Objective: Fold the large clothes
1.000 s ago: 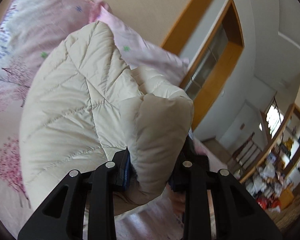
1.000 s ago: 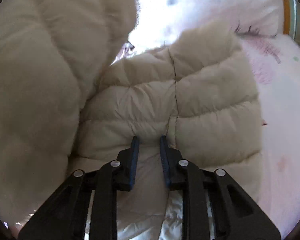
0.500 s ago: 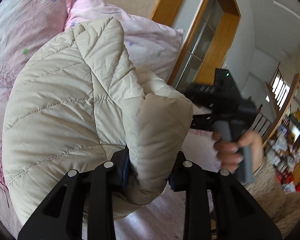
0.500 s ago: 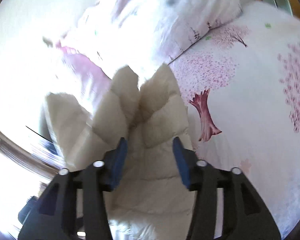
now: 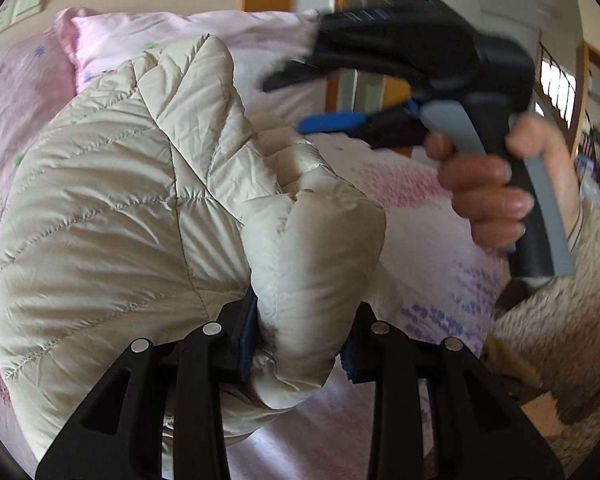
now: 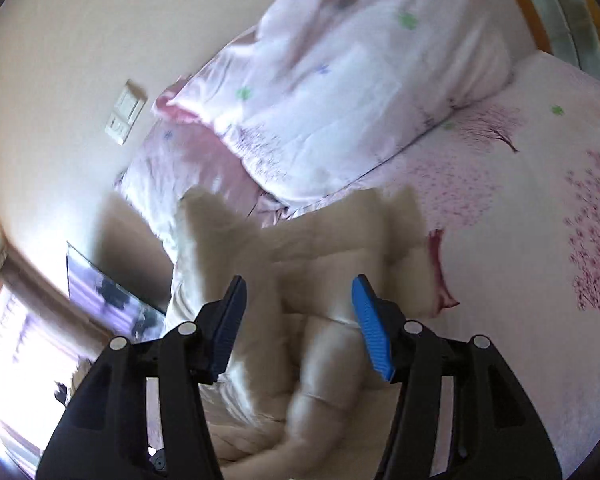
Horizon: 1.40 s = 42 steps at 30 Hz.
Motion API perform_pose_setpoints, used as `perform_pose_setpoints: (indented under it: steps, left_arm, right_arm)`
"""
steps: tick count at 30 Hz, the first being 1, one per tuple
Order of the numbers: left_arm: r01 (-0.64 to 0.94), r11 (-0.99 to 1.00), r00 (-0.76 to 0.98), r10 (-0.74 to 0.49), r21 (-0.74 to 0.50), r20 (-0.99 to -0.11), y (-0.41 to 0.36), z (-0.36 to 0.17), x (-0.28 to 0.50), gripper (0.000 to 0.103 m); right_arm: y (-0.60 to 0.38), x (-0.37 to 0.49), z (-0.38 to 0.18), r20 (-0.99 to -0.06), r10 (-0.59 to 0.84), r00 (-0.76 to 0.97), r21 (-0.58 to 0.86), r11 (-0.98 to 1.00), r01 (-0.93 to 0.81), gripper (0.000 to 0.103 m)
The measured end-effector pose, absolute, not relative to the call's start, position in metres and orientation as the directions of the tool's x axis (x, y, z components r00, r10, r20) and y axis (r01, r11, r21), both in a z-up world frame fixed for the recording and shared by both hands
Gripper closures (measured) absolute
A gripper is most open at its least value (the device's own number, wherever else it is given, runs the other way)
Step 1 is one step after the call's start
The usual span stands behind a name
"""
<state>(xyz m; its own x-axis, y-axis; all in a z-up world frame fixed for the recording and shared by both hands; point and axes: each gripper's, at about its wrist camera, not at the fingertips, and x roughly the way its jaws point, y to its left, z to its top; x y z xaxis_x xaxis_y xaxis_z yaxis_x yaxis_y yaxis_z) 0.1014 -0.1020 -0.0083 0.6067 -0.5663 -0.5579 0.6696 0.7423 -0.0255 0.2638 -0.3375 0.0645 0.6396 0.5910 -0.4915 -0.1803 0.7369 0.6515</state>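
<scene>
A cream quilted puffer jacket is held up over a pink floral bed. My left gripper is shut on a thick bunched fold of the jacket, which bulges between its fingers. My right gripper is open and empty, lifted above the blurred jacket that lies below it. In the left wrist view the right gripper sits at the upper right, jaws apart, held by a hand just past the jacket's top edge.
Pink pillows lie at the head of the bed against a beige wall with a switch plate. A wooden door frame stands behind the pillows. A window is at the lower left.
My right gripper has let go of the jacket, opened wide and lifted away, moving into the left wrist view. My left gripper keeps its hold and has turned slightly.
</scene>
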Motion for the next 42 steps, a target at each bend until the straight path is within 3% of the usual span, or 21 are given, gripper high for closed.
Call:
perform_pose_setpoints:
  steps: [8,10,12,15,23,27,30,37,42]
  left_arm:
    - [0.681,0.731,0.613,-0.535,0.046,-0.581,-0.115,-0.016,0.094,0.065]
    - [0.680,0.731,0.613,-0.532,0.048,-0.584,-0.116,-0.017,0.093,0.065]
    - [0.683,0.729,0.609,-0.534,0.045,-0.586,-0.116,-0.017,0.094,0.063]
    - [0.690,0.723,0.600,-0.546,0.032,-0.585,-0.116,-0.015,0.093,0.056]
    - [0.736,0.668,0.518,-0.663,-0.113,-0.540,-0.079,0.035,0.085,0.028]
    - [0.693,0.705,0.565,-0.661,-0.149,-0.495,-0.048,0.067,0.102,0.028]
    - [0.590,0.795,0.654,-0.574,-0.144,-0.492,-0.022,0.084,0.131,0.028]
    - [0.485,0.865,0.670,-0.460,-0.126,-0.583,-0.010,0.082,0.180,0.028]
    - [0.509,0.853,0.614,-0.453,-0.114,-0.647,-0.016,0.063,0.192,0.029]
  right_arm:
    - [-0.314,0.269,0.052,-0.525,0.625,0.578,0.647,0.734,-0.206,0.048]
    - [-0.312,0.266,0.051,-0.529,0.621,0.578,0.640,0.740,-0.209,0.061]
    - [-0.308,0.263,0.050,-0.535,0.610,0.585,0.617,0.755,-0.223,0.085]
    - [-0.310,0.259,0.050,-0.537,0.580,0.613,0.595,0.775,-0.213,0.094]
    - [-0.333,0.257,0.040,-0.548,0.555,0.626,0.609,0.778,-0.157,0.094]
    - [-0.342,0.259,0.032,-0.570,0.545,0.615,0.609,0.783,-0.129,0.094]
    - [-0.347,0.261,0.025,-0.589,0.540,0.602,0.608,0.786,-0.109,0.094]
    - [-0.353,0.273,0.011,-0.660,0.509,0.552,0.580,0.813,-0.057,0.094]
    - [-0.360,0.284,-0.005,-0.718,0.496,0.488,0.563,0.826,-0.010,0.094]
